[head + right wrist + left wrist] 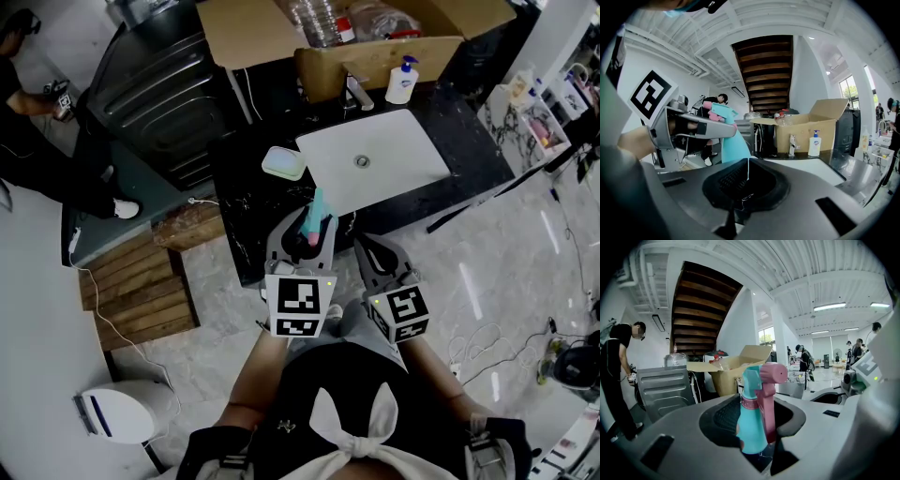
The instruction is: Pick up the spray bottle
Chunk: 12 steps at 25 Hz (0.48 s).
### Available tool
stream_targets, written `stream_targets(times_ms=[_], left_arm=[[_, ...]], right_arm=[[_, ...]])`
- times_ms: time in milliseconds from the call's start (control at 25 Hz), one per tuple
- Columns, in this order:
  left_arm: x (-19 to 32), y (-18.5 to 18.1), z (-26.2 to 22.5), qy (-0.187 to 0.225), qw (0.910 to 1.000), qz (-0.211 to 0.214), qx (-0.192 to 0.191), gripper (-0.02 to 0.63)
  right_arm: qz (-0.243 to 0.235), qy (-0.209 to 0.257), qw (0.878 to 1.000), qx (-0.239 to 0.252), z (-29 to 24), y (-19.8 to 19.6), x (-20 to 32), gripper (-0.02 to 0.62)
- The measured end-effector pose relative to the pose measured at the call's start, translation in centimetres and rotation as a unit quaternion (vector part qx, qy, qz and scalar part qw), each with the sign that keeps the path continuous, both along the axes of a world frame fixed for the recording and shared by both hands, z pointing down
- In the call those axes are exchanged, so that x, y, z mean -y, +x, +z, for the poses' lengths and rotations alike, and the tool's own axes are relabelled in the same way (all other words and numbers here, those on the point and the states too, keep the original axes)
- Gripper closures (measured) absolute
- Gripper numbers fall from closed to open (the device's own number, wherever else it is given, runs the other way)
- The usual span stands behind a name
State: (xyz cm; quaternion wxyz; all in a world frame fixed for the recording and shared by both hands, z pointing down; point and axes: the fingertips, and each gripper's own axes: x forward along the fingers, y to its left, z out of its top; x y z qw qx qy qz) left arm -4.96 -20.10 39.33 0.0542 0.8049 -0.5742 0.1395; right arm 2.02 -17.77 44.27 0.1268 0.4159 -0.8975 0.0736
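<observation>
Plainly, the spray bottle (314, 221) is in the left gripper (307, 234), which the person holds out over the front edge of the black counter (469, 164), near the front left corner of the white sink (394, 155). The bottle has a teal body and a pink trigger head. In the left gripper view the spray bottle (753, 420) stands upright between the jaws, with its nozzle pointing to that view's right. The left gripper (757, 417) is partly closed, and its dark pads press on the lower body from both sides. The bottle's base is hidden behind the gripper's own shell.

The right gripper (373, 255) sits just beside the left one, to its right, and touches nothing. In its own view the right gripper (740, 183) has its jaws together with nothing between them. The same view shows the spray bottle (732, 143) at the left, clamped in the other gripper.

Farther back on the counter, a faucet (356, 92) stands behind the sink, with a white pump bottle (401, 82) just to its right. An open cardboard box (253, 33) behind them holds clear plastic bottles. A small pale lidded dish (283, 162) lies on the counter to the left of the sink. A dark metal cabinet (173, 98) stands left of the counter, with wooden slats (136, 291) on the floor in front of it. A person in black (37, 141) stands at the far left.
</observation>
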Motion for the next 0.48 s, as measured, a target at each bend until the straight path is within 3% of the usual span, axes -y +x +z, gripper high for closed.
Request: stream_targets(times_ms=[480], left_arm=[[-0.7, -0.5, -1.3, 0.016, 0.9999, -0.003, 0.002, 0.437]], right_arm=[[-0.014, -0.002, 1.0, -0.006, -0.1, -1.1, -0.4, 0.571]])
